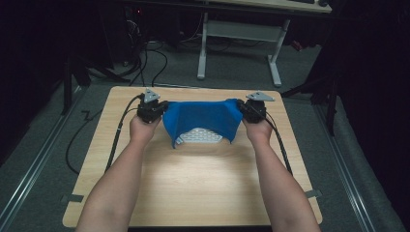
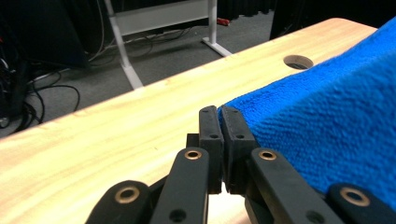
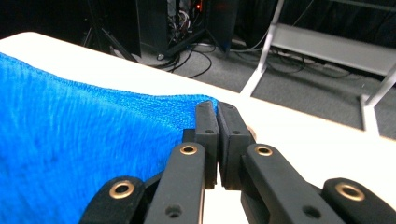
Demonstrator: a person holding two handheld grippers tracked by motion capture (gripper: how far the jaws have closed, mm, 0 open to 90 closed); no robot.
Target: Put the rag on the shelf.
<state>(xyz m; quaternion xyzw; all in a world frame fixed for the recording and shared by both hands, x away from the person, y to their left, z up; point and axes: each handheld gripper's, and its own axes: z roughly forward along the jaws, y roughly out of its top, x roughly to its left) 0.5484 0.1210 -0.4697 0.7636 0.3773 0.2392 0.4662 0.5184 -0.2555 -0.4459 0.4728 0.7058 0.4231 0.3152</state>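
Two grippers [image 1: 153, 109] [image 1: 252, 109] apparently pinch blue cloth [image 1: 203, 118] corners.

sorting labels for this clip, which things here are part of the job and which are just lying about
In the job:
- blue cloth
- left gripper, shut on a cloth corner
- right gripper, shut on the other corner
- white patterned item under the cloth

Lying about:
- white desk frame
- floor cables

I work at a light wooden table [image 1: 203, 193] with rounded corners and a round cable hole [image 2: 298, 61] near its far edge. Grey carpet [image 1: 232, 72] lies under it. Beyond stands a white-legged desk [image 1: 275, 53], with black cables [image 1: 154, 63] on the floor. The surroundings are dark.
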